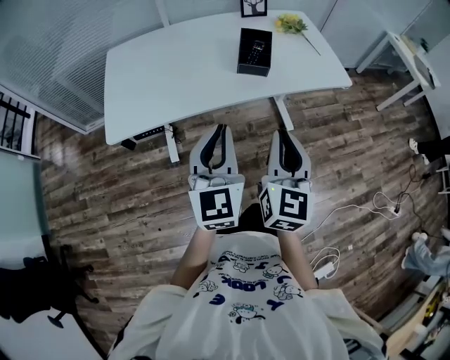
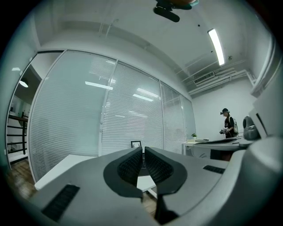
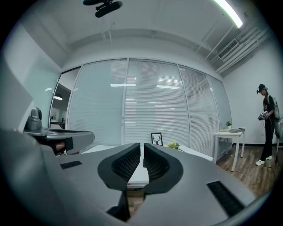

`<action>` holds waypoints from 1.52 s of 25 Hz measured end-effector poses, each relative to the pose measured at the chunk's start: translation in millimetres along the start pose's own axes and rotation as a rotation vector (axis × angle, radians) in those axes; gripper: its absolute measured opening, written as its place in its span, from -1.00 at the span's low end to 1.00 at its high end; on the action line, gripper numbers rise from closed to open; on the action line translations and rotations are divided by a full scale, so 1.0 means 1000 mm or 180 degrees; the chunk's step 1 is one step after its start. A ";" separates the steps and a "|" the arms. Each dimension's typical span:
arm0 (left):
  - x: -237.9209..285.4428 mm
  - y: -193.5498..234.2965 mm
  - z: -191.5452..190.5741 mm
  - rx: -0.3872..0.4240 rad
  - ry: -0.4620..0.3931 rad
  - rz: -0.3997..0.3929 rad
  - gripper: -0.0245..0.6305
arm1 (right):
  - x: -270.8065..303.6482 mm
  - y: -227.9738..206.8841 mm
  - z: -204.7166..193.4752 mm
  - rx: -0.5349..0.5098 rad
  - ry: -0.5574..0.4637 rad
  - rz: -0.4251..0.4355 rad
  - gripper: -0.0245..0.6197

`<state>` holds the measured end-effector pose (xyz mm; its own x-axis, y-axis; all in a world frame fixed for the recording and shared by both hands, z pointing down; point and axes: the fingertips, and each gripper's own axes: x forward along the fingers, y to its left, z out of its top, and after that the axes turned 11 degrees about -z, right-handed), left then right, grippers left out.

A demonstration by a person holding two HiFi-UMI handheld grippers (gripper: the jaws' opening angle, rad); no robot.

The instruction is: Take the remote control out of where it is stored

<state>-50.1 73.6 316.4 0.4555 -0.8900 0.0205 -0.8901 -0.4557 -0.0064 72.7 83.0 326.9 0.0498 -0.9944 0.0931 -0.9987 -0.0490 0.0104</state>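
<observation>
Remote control (image 1: 256,48) in box (image 1: 253,69) on table (image 1: 176,70), far side; frame (image 1: 254,7) behind box, flowers (image 1: 290,24) right of it (second table (image 1: 411,60) well off right)

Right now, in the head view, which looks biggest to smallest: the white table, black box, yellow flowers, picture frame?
1. the white table
2. the black box
3. the yellow flowers and the picture frame: too alike to rank, and the frame is cut off by the picture's top edge.
</observation>
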 end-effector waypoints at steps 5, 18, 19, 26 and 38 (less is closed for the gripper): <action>0.024 0.013 -0.006 -0.0081 0.0026 0.0008 -0.84 | 0.024 -0.001 -0.006 -0.0029 0.0073 -0.0018 -0.78; 0.094 0.042 -0.025 -0.0161 0.0180 0.0046 -0.84 | 0.107 -0.003 -0.017 -0.0011 0.0222 0.0042 -0.78; 0.102 0.046 -0.026 -0.0163 0.0191 0.0051 -0.84 | 0.116 -0.003 -0.018 -0.0010 0.0233 0.0048 -0.78; 0.159 0.061 -0.028 -0.0207 0.0201 0.0073 -0.84 | 0.178 -0.010 -0.018 -0.0020 0.0304 0.0135 -0.78; 0.268 0.090 -0.037 -0.0250 0.0318 0.0194 -0.84 | 0.296 -0.026 -0.014 -0.0034 0.0398 0.0317 -0.78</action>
<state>-9.0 -205.2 358.0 0.4003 -0.9082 0.1219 -0.9163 -0.3948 0.0674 113.4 -208.5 368.6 -0.0484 -0.9748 0.2176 -0.9987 0.0508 0.0056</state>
